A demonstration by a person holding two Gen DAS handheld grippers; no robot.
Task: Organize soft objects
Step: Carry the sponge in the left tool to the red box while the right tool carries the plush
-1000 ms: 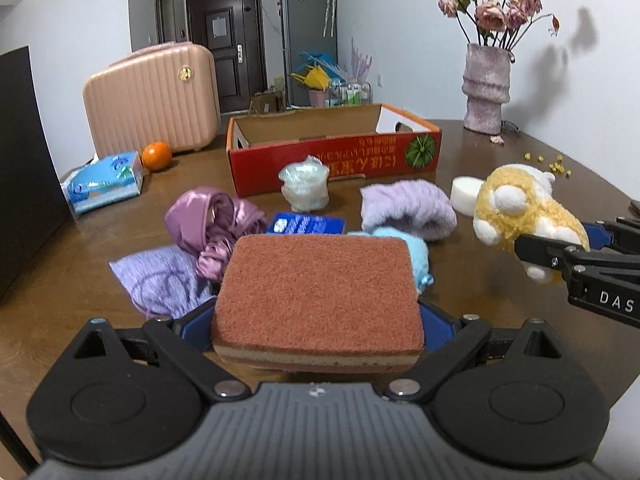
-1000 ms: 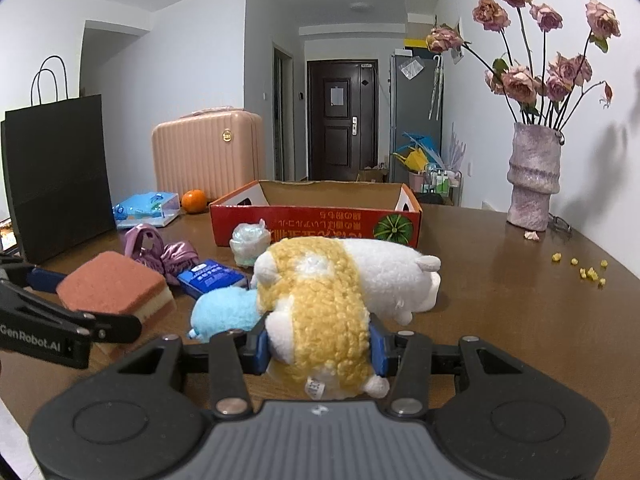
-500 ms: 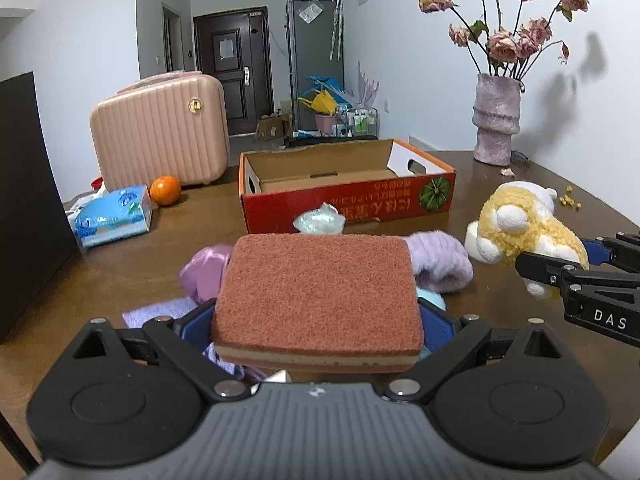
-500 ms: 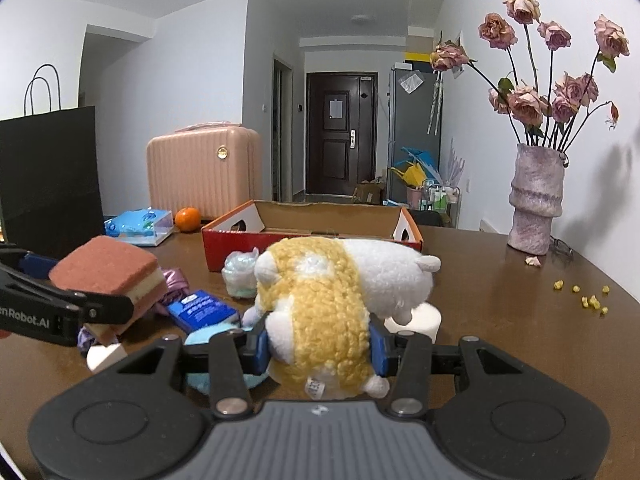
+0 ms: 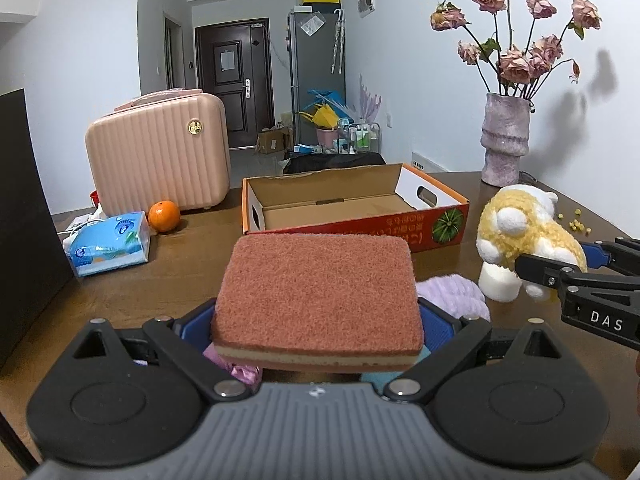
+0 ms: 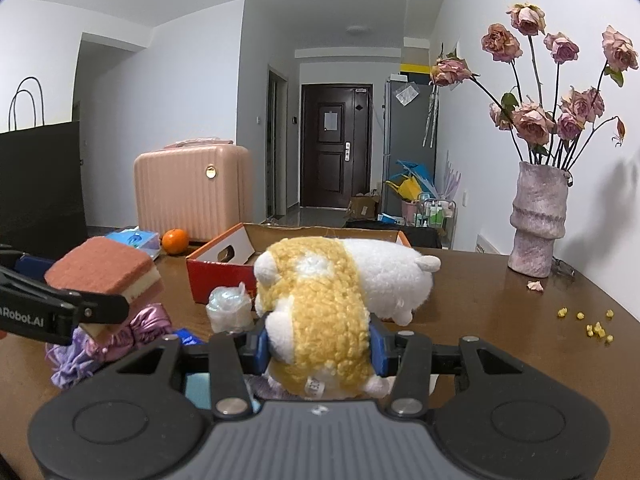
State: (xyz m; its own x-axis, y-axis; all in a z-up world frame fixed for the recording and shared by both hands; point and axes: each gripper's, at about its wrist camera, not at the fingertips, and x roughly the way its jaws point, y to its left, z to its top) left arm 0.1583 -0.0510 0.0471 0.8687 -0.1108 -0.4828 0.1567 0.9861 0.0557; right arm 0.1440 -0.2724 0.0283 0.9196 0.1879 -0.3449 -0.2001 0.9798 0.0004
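I am looking across the brown tabletop toward the open cardboard box, which I am using as my landmark and which I judge to be where the soft things belong. Just right of the box and lifted clear of the wood, the plush toy is riding in my right hand-held gripper, whose blue pads are pinching its yellow woolly middle; it is looking light and squashy, so a hold across the thick body seems safer than one on a stubby leg. In front of the box, my left hand-held gripper is clamping the sponge by its two short sides, rust scouring face up; it is light, springy and rough enough not to slip. Below both, nearer me than the box, a lilac fluffy cloth and a shiny pink scrunchie are waiting, limp and easy to bunch.
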